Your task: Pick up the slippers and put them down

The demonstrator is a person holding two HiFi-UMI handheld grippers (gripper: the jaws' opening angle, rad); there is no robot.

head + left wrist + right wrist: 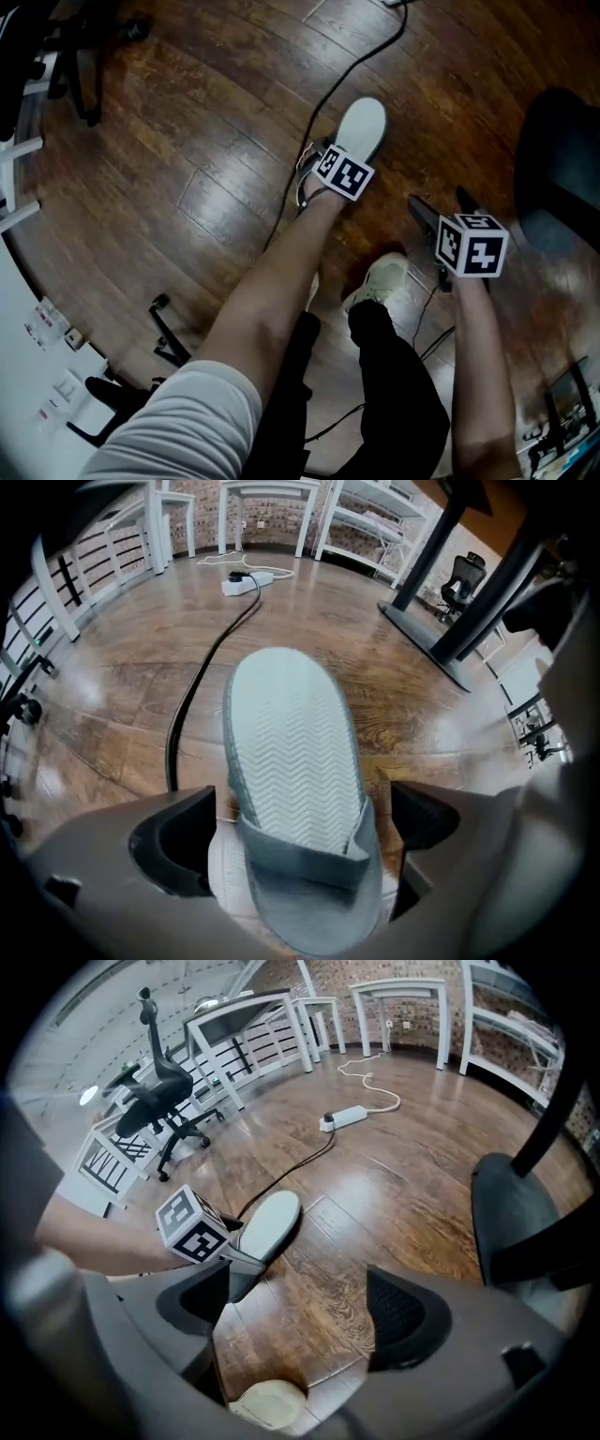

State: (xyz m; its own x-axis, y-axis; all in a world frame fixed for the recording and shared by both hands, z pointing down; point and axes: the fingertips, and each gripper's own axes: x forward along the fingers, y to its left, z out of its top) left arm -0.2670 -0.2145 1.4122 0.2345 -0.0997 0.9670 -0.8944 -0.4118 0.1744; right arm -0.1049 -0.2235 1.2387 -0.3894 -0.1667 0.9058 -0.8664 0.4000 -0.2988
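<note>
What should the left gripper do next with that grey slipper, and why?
Probably lift gently straight up. The jaws of the left gripper press both sides of the grey slipper at its strap end, so it looks gripped, while its toe seems low near the wooden floor. The right gripper is open and empty.

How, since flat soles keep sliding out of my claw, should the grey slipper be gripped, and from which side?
Grip the slipper across its width at the strap end, coming in along its length from that end, one jaw on each long edge. It is long and flat but narrow enough to fit between the jaws, and the strap probably adds bulk to pinch. The left claw straddles it this way.
</note>
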